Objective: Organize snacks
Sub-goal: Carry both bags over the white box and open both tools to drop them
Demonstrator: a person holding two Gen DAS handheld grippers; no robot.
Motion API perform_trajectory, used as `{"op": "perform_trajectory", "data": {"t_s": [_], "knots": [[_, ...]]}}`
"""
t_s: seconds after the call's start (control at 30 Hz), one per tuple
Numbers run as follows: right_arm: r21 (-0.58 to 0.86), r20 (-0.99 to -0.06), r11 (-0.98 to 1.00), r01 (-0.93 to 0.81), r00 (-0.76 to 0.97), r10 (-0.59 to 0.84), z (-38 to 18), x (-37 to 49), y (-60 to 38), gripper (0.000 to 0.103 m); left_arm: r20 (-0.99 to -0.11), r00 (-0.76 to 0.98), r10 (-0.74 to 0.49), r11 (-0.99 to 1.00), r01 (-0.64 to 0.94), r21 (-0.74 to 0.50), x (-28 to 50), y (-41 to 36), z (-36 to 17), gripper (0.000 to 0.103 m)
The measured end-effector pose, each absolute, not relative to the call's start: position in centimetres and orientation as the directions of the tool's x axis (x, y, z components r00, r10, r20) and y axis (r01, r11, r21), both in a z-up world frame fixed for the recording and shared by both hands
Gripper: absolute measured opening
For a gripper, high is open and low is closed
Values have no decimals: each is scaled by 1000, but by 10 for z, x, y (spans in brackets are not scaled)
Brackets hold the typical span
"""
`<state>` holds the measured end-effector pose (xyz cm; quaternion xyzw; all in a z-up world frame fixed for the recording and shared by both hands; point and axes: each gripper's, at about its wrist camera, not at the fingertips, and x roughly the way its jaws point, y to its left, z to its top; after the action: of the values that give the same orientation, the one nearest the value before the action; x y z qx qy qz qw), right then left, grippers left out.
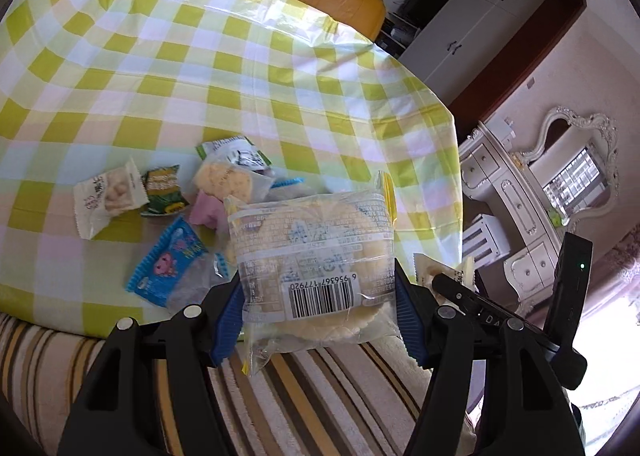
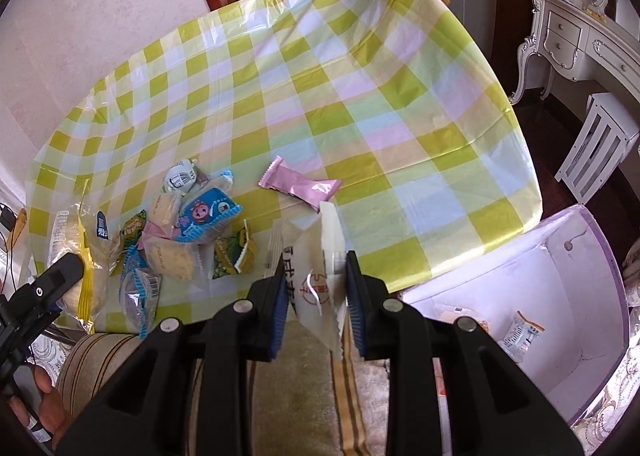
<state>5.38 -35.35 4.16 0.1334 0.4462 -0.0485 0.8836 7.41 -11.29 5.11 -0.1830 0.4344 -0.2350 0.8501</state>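
The left gripper (image 1: 318, 310) is clamped on a clear packet of pale round crackers (image 1: 312, 256), its blue pads pressing the packet's two side edges so that the barcode face looks back at the camera. Held by the edges like this, the brittle rounds inside take little squeeze, which is probably the reason for the wide, gentle hold. The right gripper (image 2: 316, 304) is pinched on a white sachet with red print (image 2: 316, 276), caught across its middle with the serrated end hanging down below the jaws (a thin, limp thing, so the narrow grip suits it).

Both packets are lifted clear of the table, over the striped seat cushion (image 1: 280, 396) at its near edge. To the right gripper's own right, below the table edge, stands an open white box (image 2: 580, 256) with a few wrapped items already in its bottom; I judge it to be the collecting place, and the sachet is nearer to it than the crackers are.

Further out, the checked tablecloth (image 2: 360, 96) carries the unsorted heap: a blue packet with a pink cartoon figure (image 2: 204, 216), a green packet (image 2: 234, 252), a second cracker sleeve with a yellow strip (image 2: 78, 260), and a pink bar (image 2: 300, 186) lying apart from the rest. Much of the sorting remains.
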Motion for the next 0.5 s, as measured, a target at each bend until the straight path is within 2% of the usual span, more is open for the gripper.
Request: {"op": "perform_trajectory", "data": {"t_s": [0.2,0.5], "knots": [[151,-817,941,302,574,-53,33,33,-398,27,-685,397,-611,789,378,-485,64,-184,46,63],[53,-849,889,456,489,-201,11,3,-462,27,-750,264,-607,742,527,-415,53,-268,35,63]]}}
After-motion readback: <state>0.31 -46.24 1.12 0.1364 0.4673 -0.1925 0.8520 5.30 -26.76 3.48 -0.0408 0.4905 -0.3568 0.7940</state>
